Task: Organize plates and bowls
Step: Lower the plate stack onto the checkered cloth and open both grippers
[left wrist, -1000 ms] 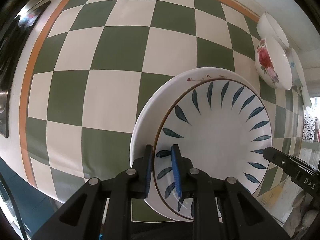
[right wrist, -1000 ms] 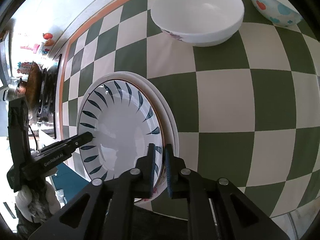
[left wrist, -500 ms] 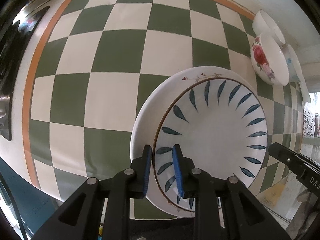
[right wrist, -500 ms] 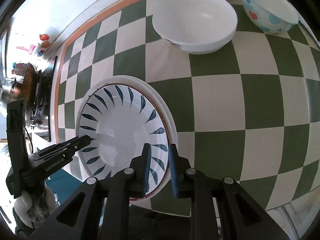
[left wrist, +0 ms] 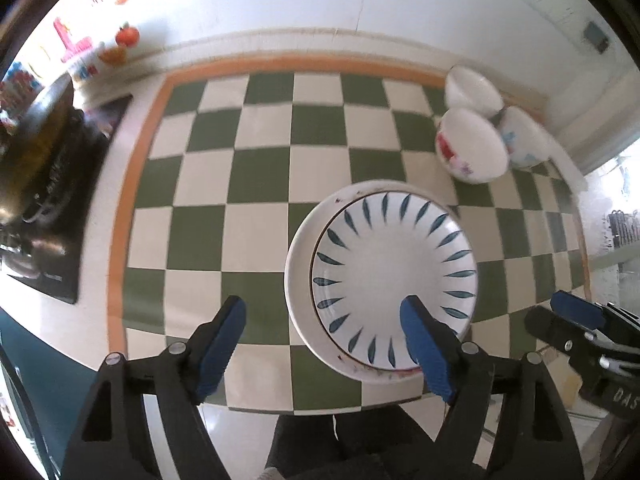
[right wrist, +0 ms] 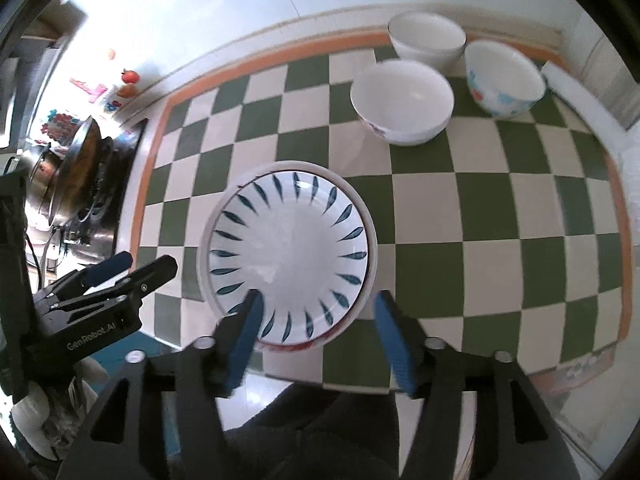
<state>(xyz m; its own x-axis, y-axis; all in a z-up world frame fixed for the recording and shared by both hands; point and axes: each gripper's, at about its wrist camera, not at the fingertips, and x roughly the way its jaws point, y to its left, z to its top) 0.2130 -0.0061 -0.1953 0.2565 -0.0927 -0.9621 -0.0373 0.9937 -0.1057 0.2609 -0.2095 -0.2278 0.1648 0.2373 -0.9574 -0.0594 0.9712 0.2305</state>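
Note:
A white plate with blue leaf marks (left wrist: 394,272) lies stacked on a larger white plate (left wrist: 298,280) near the front edge of the green-and-white checked table; the stack also shows in the right wrist view (right wrist: 290,256). My left gripper (left wrist: 324,312) is open and empty, raised in front of the stack. My right gripper (right wrist: 318,312) is open and empty, also in front of it. Three bowls stand at the far right: a flowered one (right wrist: 402,102), a plain white one (right wrist: 426,42) and a blue-and-red patterned one (right wrist: 504,78).
A stove with a pan (right wrist: 76,160) sits left of the table. The wall runs behind the table's orange border (left wrist: 304,65). Each gripper shows in the other's view, the right (left wrist: 576,320) and the left (right wrist: 120,270).
Both grippers let go of the blue-leaf plate, opened wide and pulled back and up from the stack. The plates now lie on the table.

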